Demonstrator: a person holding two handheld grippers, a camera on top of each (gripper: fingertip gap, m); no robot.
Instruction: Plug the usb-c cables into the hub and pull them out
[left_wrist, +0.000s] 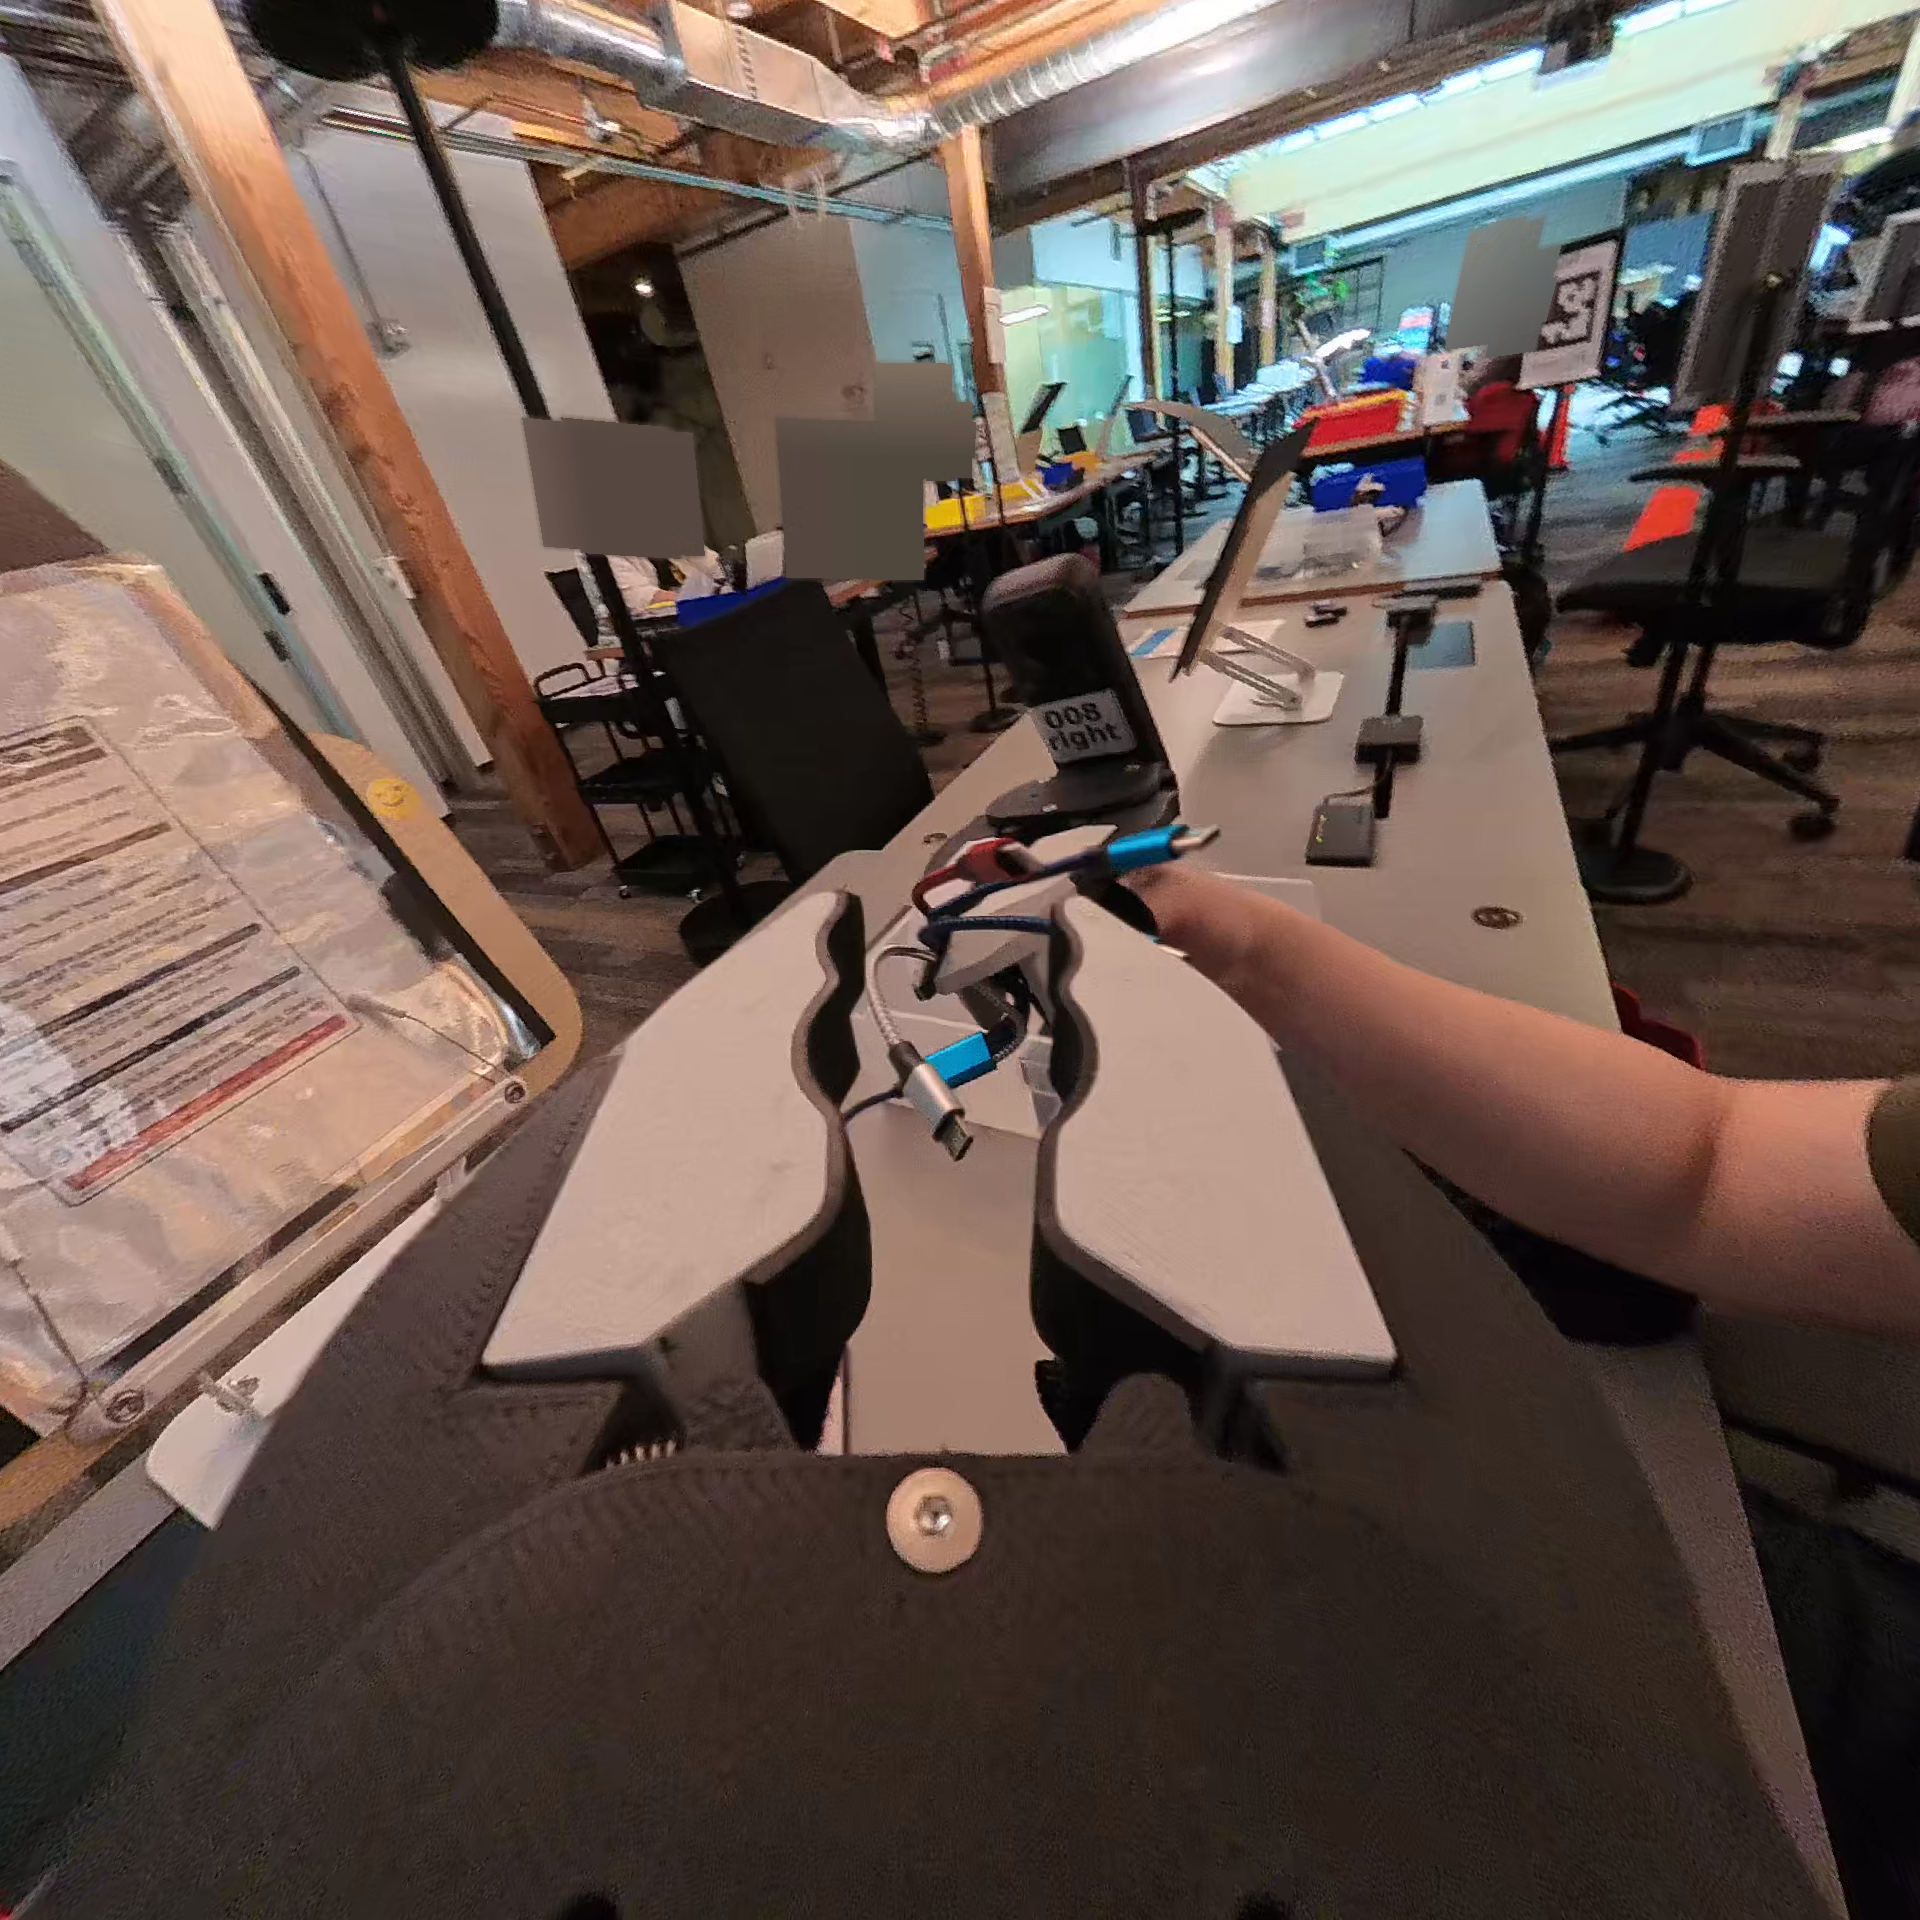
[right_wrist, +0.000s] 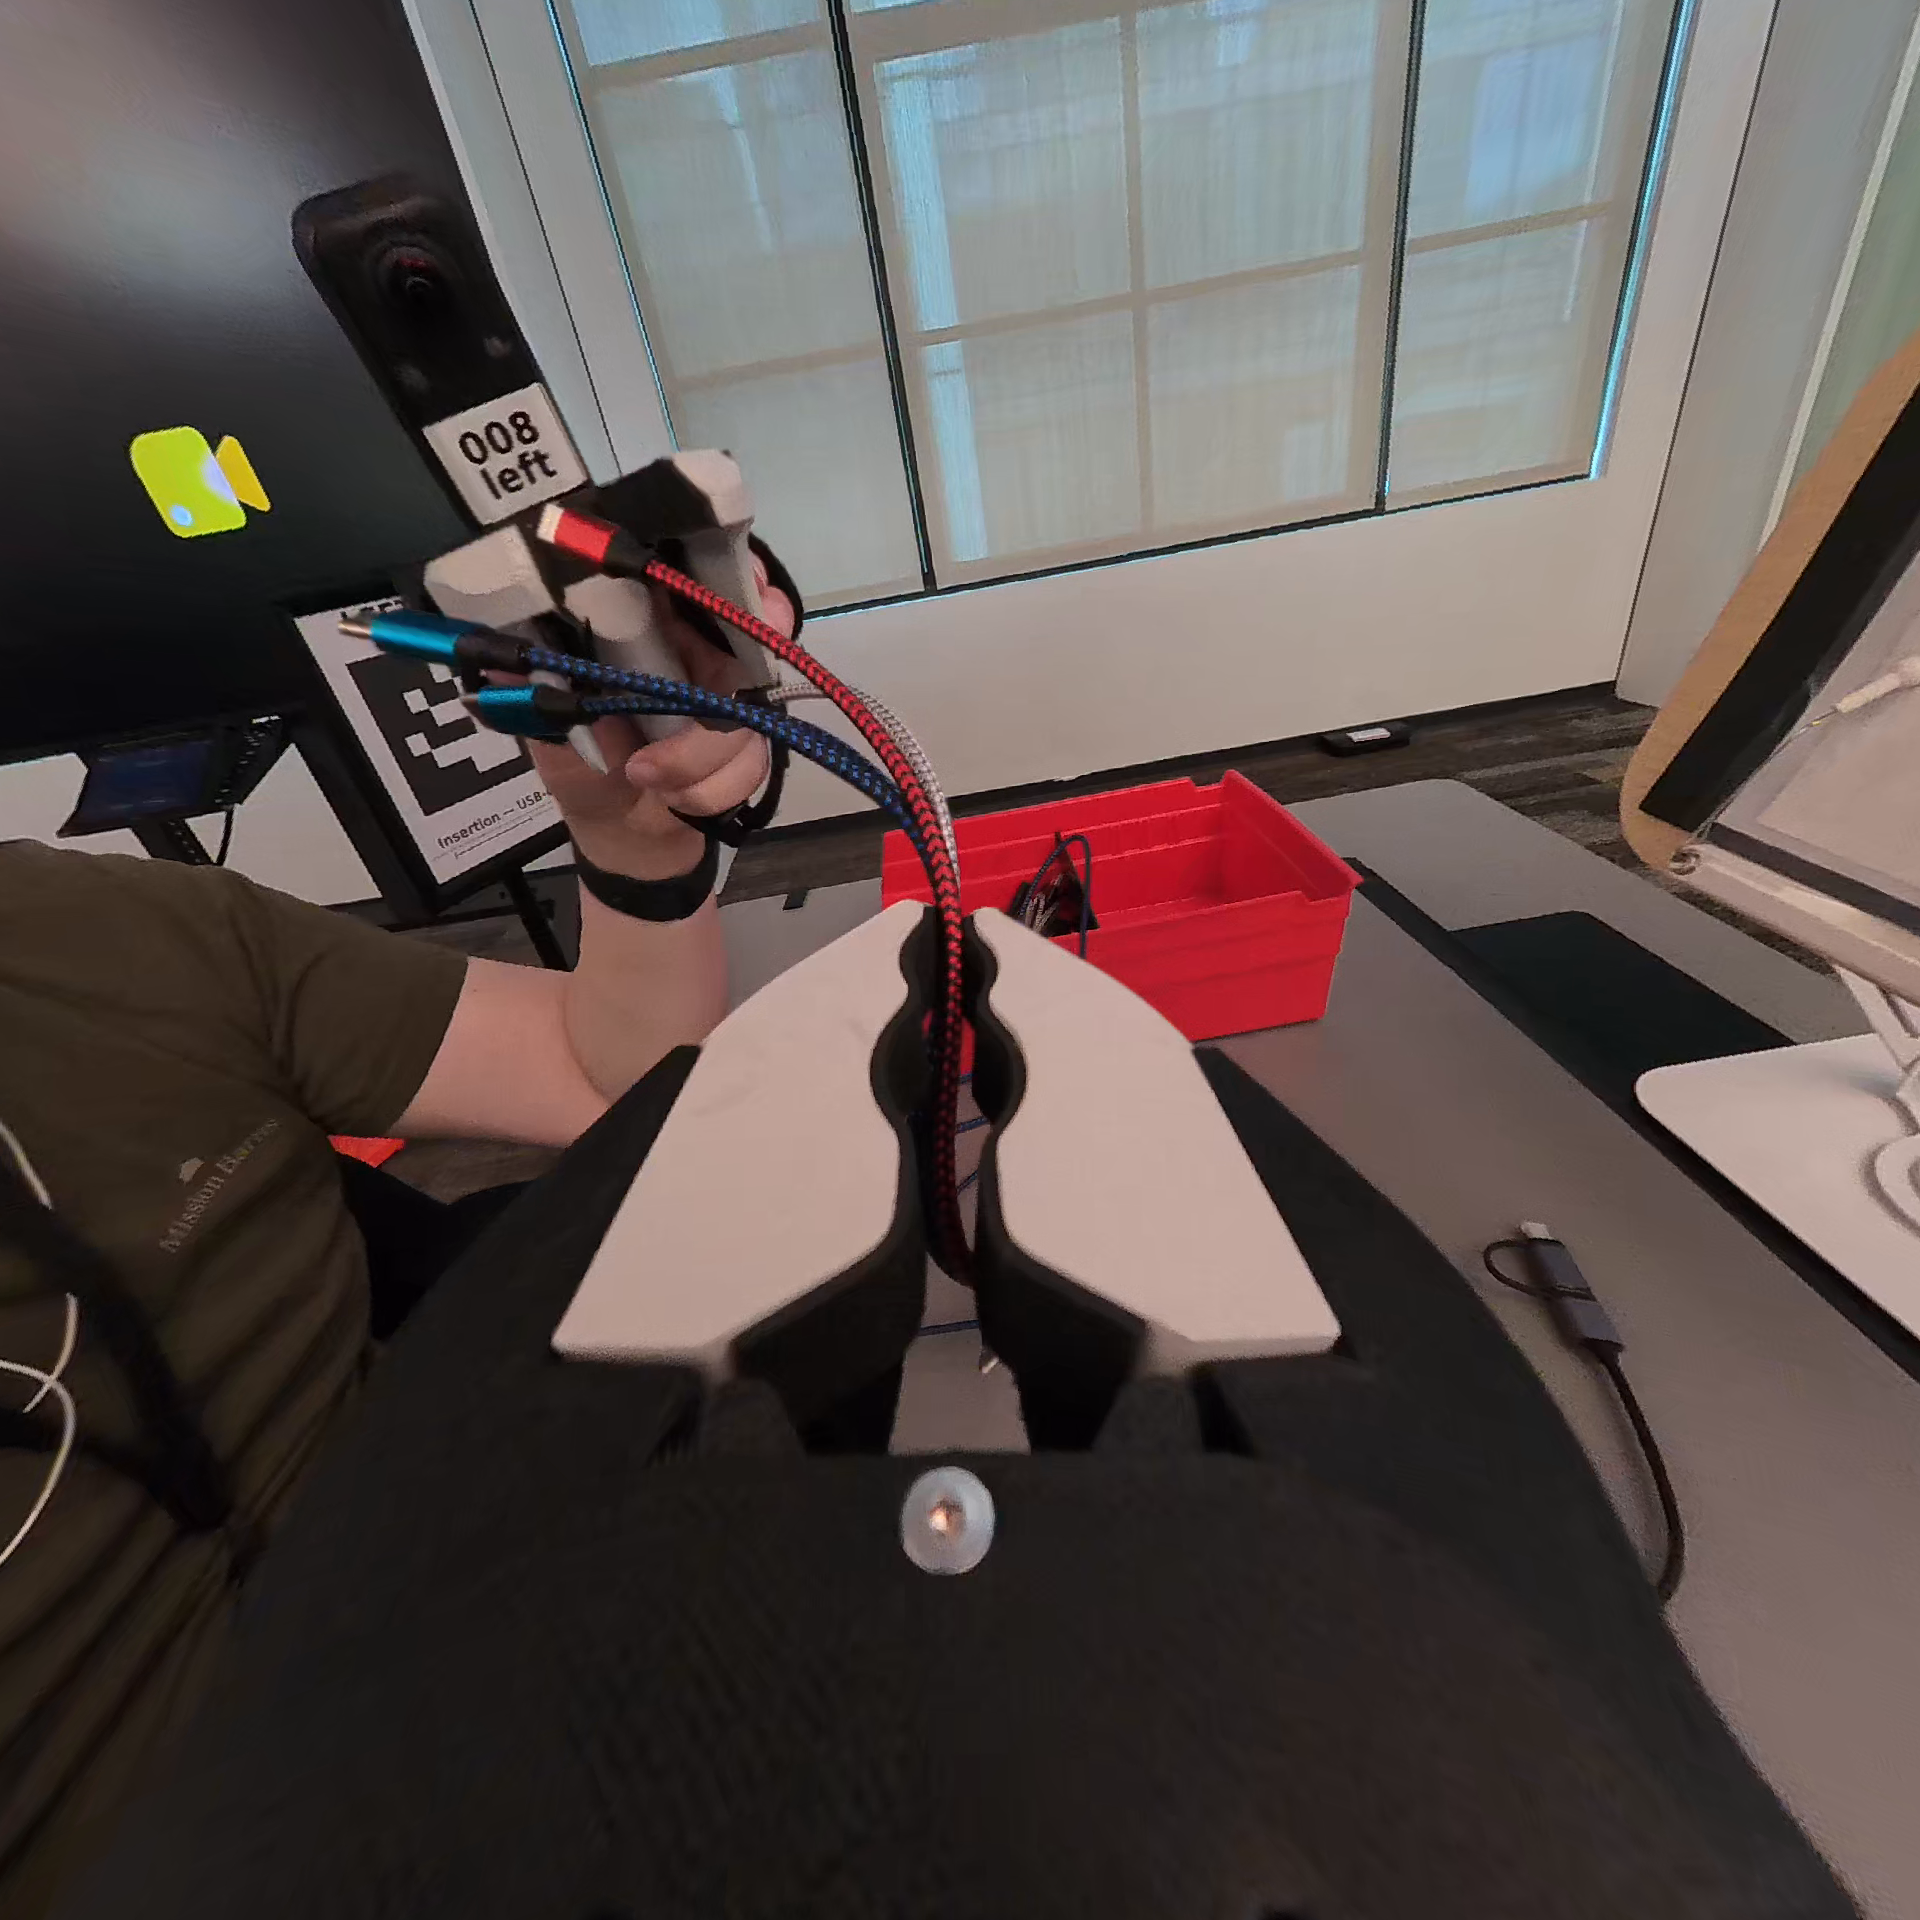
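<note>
My right gripper (right_wrist: 951, 925) is shut on a bundle of braided usb-c cables (right_wrist: 943, 1049): red, blue and silver. Their free ends fan out up and to the left: a red plug (right_wrist: 577, 530) and two blue plugs (right_wrist: 416, 634). My left gripper (left_wrist: 956, 920) is open and empty, held in the air facing the bundle. In its view, the right gripper (left_wrist: 1013, 904) holds the cables, with a blue plug (left_wrist: 1158, 844) and a silver plug (left_wrist: 930, 1101) sticking out. The left gripper also shows in the right wrist view (right_wrist: 603, 561). A black hub (left_wrist: 1340, 831) lies on the grey table beyond.
A red bin (right_wrist: 1278, 935) holding more cables stands on the table (right_wrist: 1455, 1143) ahead. A grey adapter with a black cord (right_wrist: 1569, 1288) lies at the right by a white laptop stand (right_wrist: 1787, 1132). A second black adapter (left_wrist: 1389, 736) and a stand (left_wrist: 1262, 675) sit farther along. Office chairs stand around.
</note>
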